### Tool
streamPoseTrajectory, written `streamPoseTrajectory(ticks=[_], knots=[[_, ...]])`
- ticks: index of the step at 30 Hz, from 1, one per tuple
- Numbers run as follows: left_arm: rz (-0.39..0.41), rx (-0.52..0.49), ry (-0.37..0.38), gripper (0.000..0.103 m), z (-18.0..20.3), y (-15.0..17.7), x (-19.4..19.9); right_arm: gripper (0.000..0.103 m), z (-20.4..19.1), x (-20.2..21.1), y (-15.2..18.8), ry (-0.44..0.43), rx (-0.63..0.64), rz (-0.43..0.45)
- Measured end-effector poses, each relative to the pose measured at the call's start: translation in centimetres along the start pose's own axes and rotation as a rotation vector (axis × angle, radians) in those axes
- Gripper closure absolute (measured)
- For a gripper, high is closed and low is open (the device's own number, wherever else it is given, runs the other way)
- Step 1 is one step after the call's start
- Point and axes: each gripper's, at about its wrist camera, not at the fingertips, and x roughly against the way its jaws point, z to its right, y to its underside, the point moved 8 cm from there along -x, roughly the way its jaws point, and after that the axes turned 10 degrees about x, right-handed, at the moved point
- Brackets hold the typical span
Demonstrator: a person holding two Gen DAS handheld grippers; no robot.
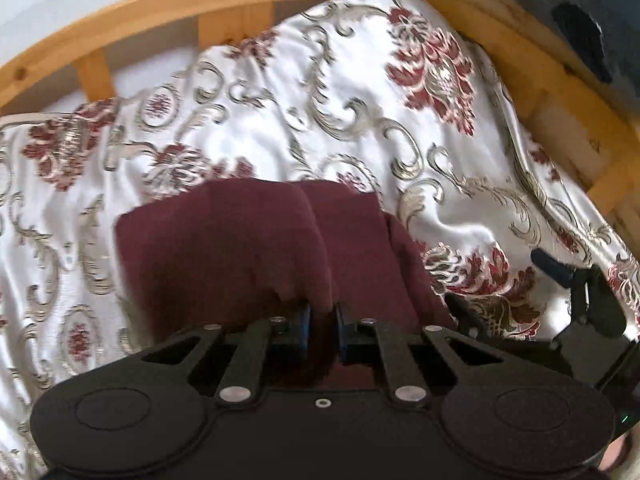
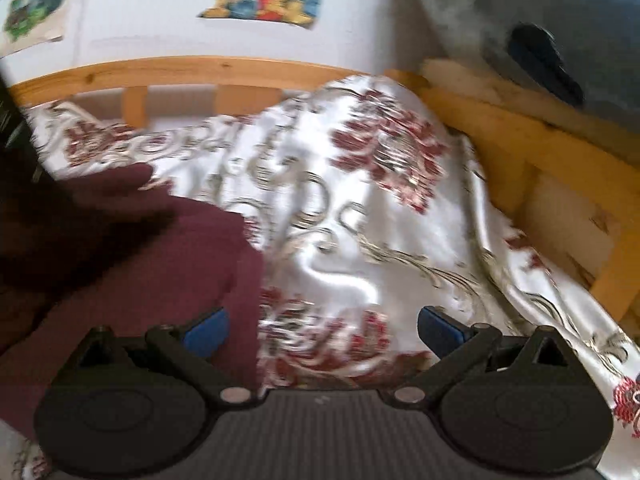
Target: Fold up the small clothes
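The left gripper (image 1: 323, 320) is pinching the dark red cloth (image 1: 248, 248) between its two blue pads. The pads sit very close together, with a bunched edge of the cloth caught in between. The cloth hangs and spreads out in front of this gripper, over the bed cover (image 1: 280, 92) with red flowers and grey swirls. The wooden bed frame (image 1: 132, 20) runs behind it.

The right gripper (image 2: 322, 330) is spread wide and holds nothing. Its left pad (image 2: 206, 334) is in front of the edge of the cloth, but it is hard to tell if it touches it. Its other pad is over the bare bed cover.

It looks like a fold is under way: one hand carries an edge of the cloth across. The pictures are smeared, so the exact shape of the fold is hard to tell.

Next, the held edge likely needs to be laid down flat on the rest of the cloth, lined up well. The right gripper could hold or smooth the other side.
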Motion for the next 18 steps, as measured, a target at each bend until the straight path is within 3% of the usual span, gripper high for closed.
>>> streamPoseTrajectory(ticks=[2, 5, 6, 7, 9, 11, 14, 18], knots=[[-0.004, 0.017, 0.035, 0.089, 0.4, 0.2, -0.4, 0.0, 0.6, -0.3, 0.1, 0.001, -0.024, -0.006], [-0.037, 0.074, 0.138, 0.067, 0.7, 0.5, -0.1, 0.0, 0.8, -0.4, 0.3, -0.002, -0.03, -0.005], [-0.035, 0.078, 0.164, 0.064, 0.9, 0.3, 0.2, 0.0, 0.6, -0.4, 0.3, -0.007, -0.027, -0.005], [-0.028, 0.07, 0.177, 0.063, 1.1, 0.2, 0.5, 0.0, 0.4, -0.5, 0.3, -0.013, -0.025, -0.006], [-0.01, 0.044, 0.2, 0.048, 1.7, -0.2, 1.5, 0.0, 0.0, -0.6, 0.2, -0.022, -0.021, -0.006], [0.028, 0.029, 0.238, 0.033, 2.0, -0.7, 3.0, 0.0, -0.5, -0.5, 0.1, -0.031, -0.014, -0.003], [0.11, -0.006, 0.26, 0.027, 2.1, -1.4, 5.5, 0.0, -1.0, -0.4, 0.1, -0.037, -0.006, 0.007], [0.214, -0.044, 0.249, 0.009, 0.5, -1.9, 8.8, 0.0, -1.1, 0.3, -0.4, -0.041, -0.046, 0.075]])
